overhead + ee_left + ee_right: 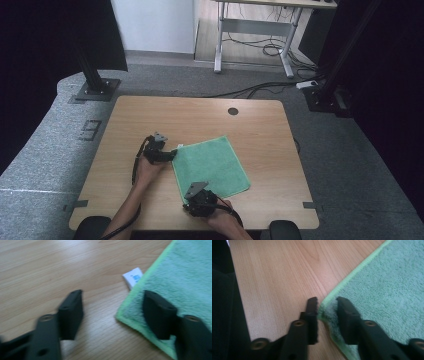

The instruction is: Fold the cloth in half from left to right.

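A green towel [212,167] lies flat on the wooden table [150,115], slightly turned. My left gripper [174,154] is at the towel's far-left corner, beside its white label [133,277]. In the left gripper view its jaws [112,297] stand open astride that corner [125,313]: one rests over the green towel [180,277], the other over bare wood. My right gripper [190,199] is at the near-left corner. In the right gripper view its jaws [327,302] are nearly together, pinching the bunched hem of the green towel [387,290].
A round cable hole [233,111] sits near the table's far edge. Black stands [95,80] flank the table on grey carpet, and a desk with cables [260,30] stands behind. The table's front edge lies just under my right hand [225,220].
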`<state>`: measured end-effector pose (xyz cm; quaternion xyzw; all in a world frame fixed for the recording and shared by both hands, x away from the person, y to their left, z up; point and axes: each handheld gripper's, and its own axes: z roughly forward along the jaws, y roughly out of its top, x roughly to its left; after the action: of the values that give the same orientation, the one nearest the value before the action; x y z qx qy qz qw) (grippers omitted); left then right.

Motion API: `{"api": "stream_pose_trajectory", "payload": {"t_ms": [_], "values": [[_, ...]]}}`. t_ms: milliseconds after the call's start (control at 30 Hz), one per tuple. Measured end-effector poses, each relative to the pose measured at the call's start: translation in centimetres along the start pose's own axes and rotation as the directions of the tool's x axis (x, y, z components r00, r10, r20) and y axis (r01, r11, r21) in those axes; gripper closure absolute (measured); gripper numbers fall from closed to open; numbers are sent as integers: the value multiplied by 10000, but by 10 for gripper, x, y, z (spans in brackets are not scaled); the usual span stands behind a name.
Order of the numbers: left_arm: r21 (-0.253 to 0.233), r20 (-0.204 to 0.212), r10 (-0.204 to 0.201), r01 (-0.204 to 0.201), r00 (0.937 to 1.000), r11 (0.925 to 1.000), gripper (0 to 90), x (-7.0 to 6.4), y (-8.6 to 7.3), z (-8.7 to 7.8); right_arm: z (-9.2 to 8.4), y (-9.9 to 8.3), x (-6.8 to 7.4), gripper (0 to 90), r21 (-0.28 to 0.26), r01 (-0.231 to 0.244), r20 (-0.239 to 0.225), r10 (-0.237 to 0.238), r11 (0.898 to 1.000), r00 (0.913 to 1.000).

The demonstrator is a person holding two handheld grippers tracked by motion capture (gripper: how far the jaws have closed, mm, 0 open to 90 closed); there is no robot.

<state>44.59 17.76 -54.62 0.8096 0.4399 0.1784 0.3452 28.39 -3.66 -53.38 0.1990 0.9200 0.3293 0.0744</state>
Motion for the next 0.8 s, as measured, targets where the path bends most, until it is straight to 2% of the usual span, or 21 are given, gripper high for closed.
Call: {"api": "stream_pose_trajectory", "payload": {"t_ms": [67, 133, 200, 233, 367, 467, 633, 800], "values": [[-92, 183, 76, -74, 9998, 9999, 500, -3, 0, 0, 0, 0, 0, 788, 61, -83, 96, 82, 9999, 9999], [-134, 454, 203, -197, 9988, 9997, 653, -6, 0, 0, -1, 1, 0, 816, 97, -99, 182, 97, 9999, 9998], [-116, 803, 169, -160, 9966, 9998, 797, -8, 0, 0, -1, 1, -1, 826, 112, -87, 229, 84, 9999, 9997], [-96, 822, 126, -118, 9965, 9999, 849, -8, 0, -1, -1, 1, -1, 827, 129, -88, 228, 85, 9999, 9997], [50, 827, 20, -24, 9966, 10000, 868, -5, 0, -3, -1, 3, 0, 828, 202, 19, 206, -23, 9998, 9998], [139, 889, -165, 154, 9959, 9998, 867, 0, -1, -9, -1, 6, 1, 828, 121, -31, -63, 32, 9999, 10000], [-32, 929, -606, 612, 9938, 9981, 864, 10, -2, -22, -2, 17, 4, 827, -199, 116, -430, -124, 9997, 9990], [-321, 970, -746, 780, 9925, 9964, 863, 15, 4, -33, -7, 27, 5, 827, -497, 229, -569, -257, 9985, 9980]]}}
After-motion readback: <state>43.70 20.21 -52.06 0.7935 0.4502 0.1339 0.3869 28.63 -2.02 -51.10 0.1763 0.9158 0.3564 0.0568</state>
